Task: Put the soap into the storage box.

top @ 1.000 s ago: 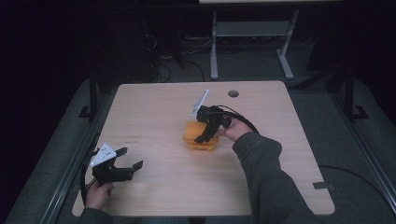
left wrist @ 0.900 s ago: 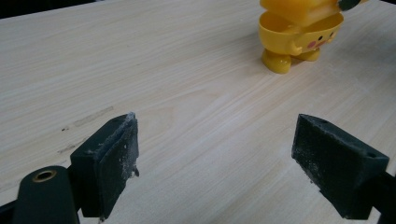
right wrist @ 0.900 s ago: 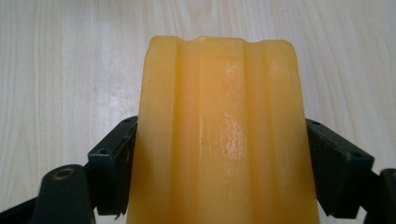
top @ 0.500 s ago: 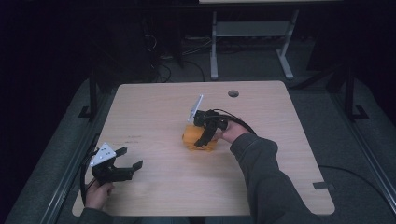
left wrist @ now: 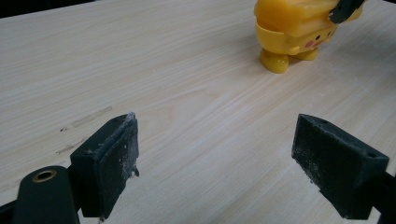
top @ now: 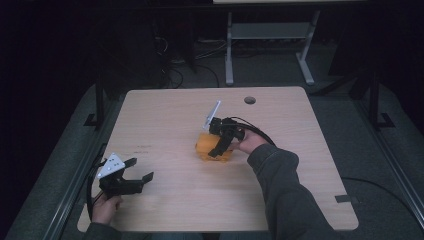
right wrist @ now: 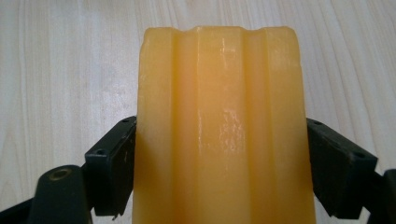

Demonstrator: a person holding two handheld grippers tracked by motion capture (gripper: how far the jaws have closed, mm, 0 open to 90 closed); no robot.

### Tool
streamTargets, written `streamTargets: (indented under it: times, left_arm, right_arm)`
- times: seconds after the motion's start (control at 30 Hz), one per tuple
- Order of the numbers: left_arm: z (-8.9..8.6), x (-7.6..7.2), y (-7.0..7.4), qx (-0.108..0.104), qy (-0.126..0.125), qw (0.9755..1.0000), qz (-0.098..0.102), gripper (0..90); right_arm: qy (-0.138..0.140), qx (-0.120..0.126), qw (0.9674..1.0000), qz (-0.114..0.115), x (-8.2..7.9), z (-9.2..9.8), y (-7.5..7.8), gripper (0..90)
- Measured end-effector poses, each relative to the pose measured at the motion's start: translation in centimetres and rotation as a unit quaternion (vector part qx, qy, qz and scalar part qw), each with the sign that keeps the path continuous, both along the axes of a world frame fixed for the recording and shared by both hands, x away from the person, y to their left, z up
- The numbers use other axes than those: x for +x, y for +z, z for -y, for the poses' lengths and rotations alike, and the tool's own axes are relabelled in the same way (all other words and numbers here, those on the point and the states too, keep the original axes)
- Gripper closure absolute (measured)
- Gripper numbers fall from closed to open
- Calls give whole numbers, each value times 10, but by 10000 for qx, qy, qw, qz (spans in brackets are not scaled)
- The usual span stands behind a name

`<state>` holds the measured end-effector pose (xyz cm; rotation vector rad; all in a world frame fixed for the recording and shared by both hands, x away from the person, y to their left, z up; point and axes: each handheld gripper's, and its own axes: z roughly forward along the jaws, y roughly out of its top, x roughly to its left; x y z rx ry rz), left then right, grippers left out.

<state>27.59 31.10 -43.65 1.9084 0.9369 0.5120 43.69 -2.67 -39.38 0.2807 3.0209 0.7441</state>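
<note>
One Toy, One Firm Grip

One glossy yellow-orange plastic toy figure point(top: 212, 146), moulded with stubby feet and a painted pink cheek, stood near the middle of the pale wooden table point(top: 165, 110), a little toward its right edge. The right claw point(top: 220, 145) was clenched on it: in the right gripper view both black jaws pressed flat against the figure's opposite sides, with its ridged back point(right wrist: 219, 130) between them. In the left gripper view the toy point(left wrist: 292, 35) rested on its two feet on the table top, with one dark jaw tip touching it near the top.

The left claw point(top: 139, 170) hung released close to the front-left corner of the table, well apart from the toy, its jaws spread wide over bare wood with nothing between them.

Judged from its sheen and crisp moulded ridges, the figure was probably hard, hollow and light, stiff enough to bear a squeeze without denting. That smooth surface looked slippery, so a loose pinch could let it twist or slide out. The broad flat flanks where the jaws already sat seemed the best place to hold; the rounded feet and head would offer poorer purchase.
</note>
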Motion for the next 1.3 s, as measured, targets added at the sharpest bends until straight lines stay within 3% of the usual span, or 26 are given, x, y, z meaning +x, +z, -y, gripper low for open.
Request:
streamTargets:
  times: [0.43, 1.3]
  left_arm:
    - [0, 0, 0, 3, 7, 10000, -5, 141]
    - [0, 0, 0, 9, 17, 10000, 3, 141]
  right_arm:
    - [-140, 165, 9998, -28, -2, 9, 3, 182]
    - [-287, 359, 9987, 201, -7, 23, 20, 187]
